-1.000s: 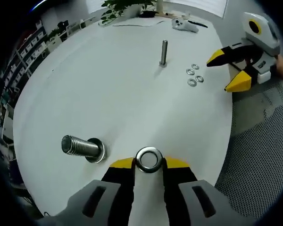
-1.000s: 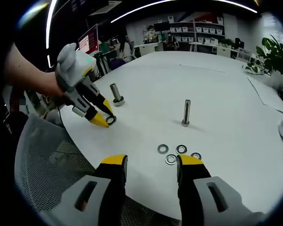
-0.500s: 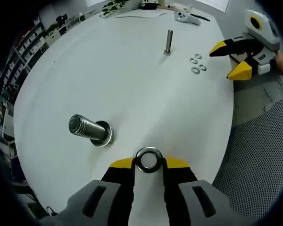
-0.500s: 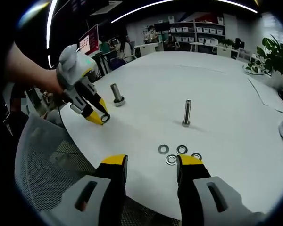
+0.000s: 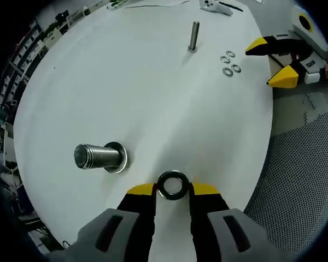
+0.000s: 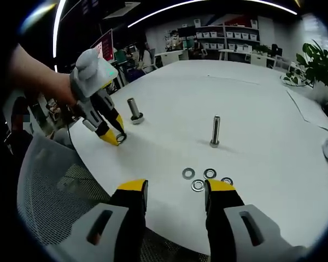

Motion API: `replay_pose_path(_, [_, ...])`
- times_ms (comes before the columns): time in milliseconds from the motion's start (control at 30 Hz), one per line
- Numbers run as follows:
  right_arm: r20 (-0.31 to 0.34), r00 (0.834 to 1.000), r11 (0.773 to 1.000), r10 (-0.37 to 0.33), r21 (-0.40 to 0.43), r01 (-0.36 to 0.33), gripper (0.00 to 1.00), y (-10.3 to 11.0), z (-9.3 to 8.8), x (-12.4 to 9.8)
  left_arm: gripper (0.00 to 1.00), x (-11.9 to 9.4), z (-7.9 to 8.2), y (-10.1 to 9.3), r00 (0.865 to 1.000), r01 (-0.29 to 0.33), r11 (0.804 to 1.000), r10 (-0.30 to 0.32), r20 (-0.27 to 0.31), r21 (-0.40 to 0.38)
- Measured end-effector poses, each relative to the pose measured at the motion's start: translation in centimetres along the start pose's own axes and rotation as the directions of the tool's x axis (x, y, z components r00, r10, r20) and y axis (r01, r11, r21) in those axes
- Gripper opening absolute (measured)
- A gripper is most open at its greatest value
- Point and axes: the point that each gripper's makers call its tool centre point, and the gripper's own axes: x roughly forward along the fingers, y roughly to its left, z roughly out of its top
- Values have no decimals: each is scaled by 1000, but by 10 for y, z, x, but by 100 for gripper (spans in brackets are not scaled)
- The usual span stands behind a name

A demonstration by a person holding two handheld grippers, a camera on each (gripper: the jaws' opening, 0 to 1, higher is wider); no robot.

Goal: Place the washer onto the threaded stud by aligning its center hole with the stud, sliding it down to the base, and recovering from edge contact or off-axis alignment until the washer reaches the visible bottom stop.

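Washer (image 5: 172,185): clamped between the yellow tips of the left tool (image 5: 173,189), above the white surface (image 5: 142,82). Threaded stud (image 5: 96,157): just ahead-left of that tool, apart from the washer. Right tool (image 6: 175,191): jaws parted, holding nothing; four loose washers (image 6: 203,179) just ahead; slim bolt (image 6: 215,131) upright beyond.

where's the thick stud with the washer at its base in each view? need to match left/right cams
Left gripper view: the thick threaded steel stud sits lower left, just up and left of the left gripper and its held steel washer.
Right gripper view: the same stud is upper left, beside the left gripper.
Shared landmark: the slim upright bolt with four loose washers nearby.
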Motion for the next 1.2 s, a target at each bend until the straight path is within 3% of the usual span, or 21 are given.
replay_pose_path(233, [-2,1000,1000,-4,1,4,44,-1,0,0,21,0,0,-1,999,3,1000,-3,-39,0])
replay_pose_path(867, [-3,1000,1000,-5,3,5,44,-1,-1,0,19,-1,-1,-1,1000,-9,1000,8,-20,-29])
replay_pose_path(1200, [-5,1000,1000,-5,2,5,44,-1,-1,0,19,-2,0,-2,1000,-5,1000,6,2,-5])
